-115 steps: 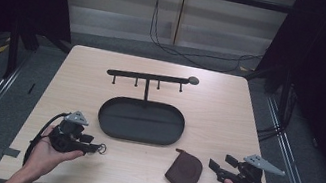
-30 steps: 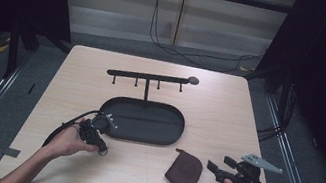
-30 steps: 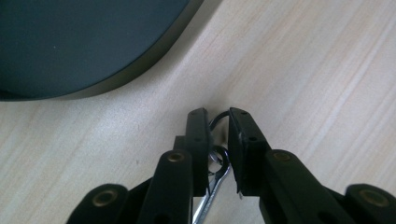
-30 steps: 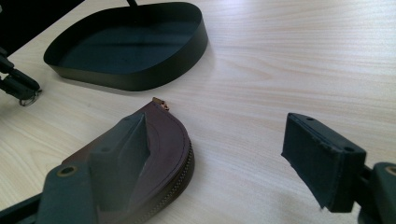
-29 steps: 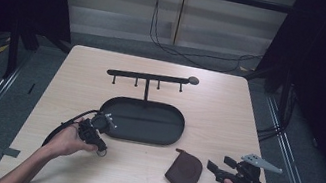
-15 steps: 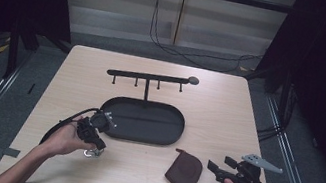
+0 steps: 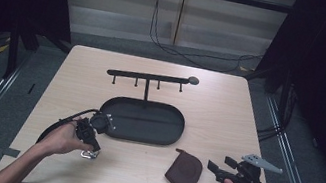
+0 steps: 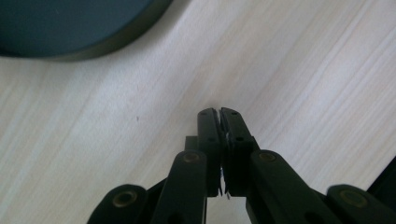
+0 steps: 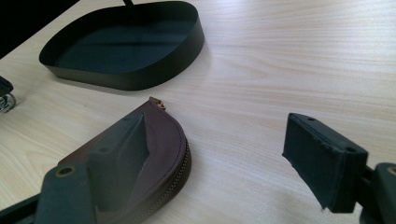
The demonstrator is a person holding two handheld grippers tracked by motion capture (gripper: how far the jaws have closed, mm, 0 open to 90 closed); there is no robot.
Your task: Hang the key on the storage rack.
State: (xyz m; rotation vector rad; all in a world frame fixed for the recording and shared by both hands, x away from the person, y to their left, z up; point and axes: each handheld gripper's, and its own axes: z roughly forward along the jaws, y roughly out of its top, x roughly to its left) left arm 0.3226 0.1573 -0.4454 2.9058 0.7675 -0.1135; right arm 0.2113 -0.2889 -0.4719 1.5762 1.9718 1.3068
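A small silvery metal piece (image 7: 87,154) is seen in the lower left of the high view, lying on the table (image 7: 246,126) right at the tip of the left gripper (image 8: 219,114). The jaws are pressed together there. Whether the piece is actually pinched between them cannot be told, so the hold is best checked by a slight, slow lift before anything is carried off. Just above it, at mid-frame, the dark oval tray (image 7: 170,141) is set, with the hook rack (image 7: 149,76) behind. In the lower right, a brown zip pouch (image 7: 184,169) is faced by the right gripper (image 7: 214,168), which is held wide open, nothing being gripped, and should be kept steady beside the pouch.
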